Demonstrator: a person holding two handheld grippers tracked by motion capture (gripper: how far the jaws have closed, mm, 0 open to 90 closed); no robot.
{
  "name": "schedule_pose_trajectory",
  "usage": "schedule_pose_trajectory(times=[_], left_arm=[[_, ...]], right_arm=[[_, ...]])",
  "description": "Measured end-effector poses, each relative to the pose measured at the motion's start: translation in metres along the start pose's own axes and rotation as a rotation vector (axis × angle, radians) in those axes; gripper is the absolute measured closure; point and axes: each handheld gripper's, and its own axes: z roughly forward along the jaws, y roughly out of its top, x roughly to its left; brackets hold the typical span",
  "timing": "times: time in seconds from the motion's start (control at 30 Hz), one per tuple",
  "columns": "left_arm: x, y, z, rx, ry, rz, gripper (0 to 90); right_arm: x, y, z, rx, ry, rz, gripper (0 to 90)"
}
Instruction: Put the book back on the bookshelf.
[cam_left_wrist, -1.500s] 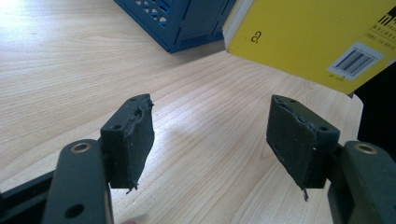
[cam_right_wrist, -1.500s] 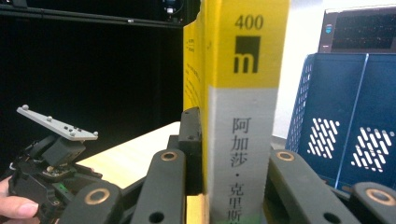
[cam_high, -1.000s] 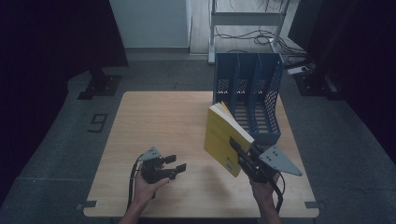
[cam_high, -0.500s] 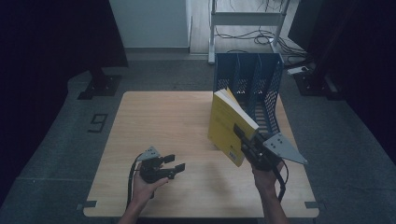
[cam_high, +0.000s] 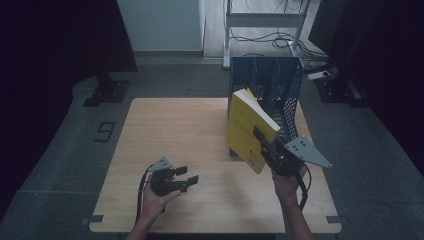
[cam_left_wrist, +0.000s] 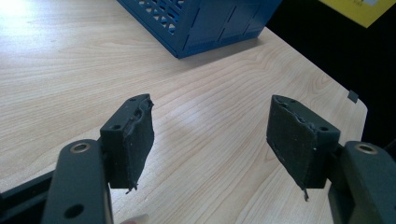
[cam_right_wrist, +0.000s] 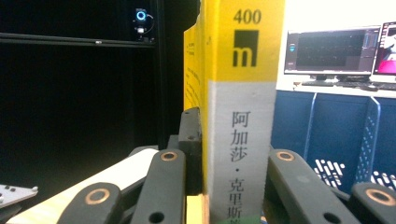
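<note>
One yellow book (cam_high: 246, 127) clamped in the right gripper (cam_high: 267, 148), one blue rack (cam_high: 272, 82) behind.

On the spine of the yellow book (cam_right_wrist: 243, 93) we read the number "400" near the top, with a black square bearing a yellow letter "m" just under it. Lower, on the spine's grey part, Chinese characters ran downward: "阿加莎", a dot, then "克里斯", the rest cut off at the edge. On the floor left of the counter (cam_high: 165, 130) we read a large "9" (cam_high: 104, 131). The monitors' (cam_right_wrist: 327, 51) text was too small to read.
</note>
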Motion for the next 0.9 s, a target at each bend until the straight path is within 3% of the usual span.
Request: schedule_pose_trajectory(times=[0.4, 0.9], left_arm=[[0.001, 0.0, 0.001, 0.006, -0.002, -0.003, 31.9], [0.001, -0.001, 0.003, 0.015, -0.006, -0.007, 31.7]], right_arm=[[-0.003, 0.008, 0.012, -0.003, -0.025, -0.025, 74.8], [-0.014, 0.008, 0.034, 0.006, -0.06, -0.013, 74.8]])
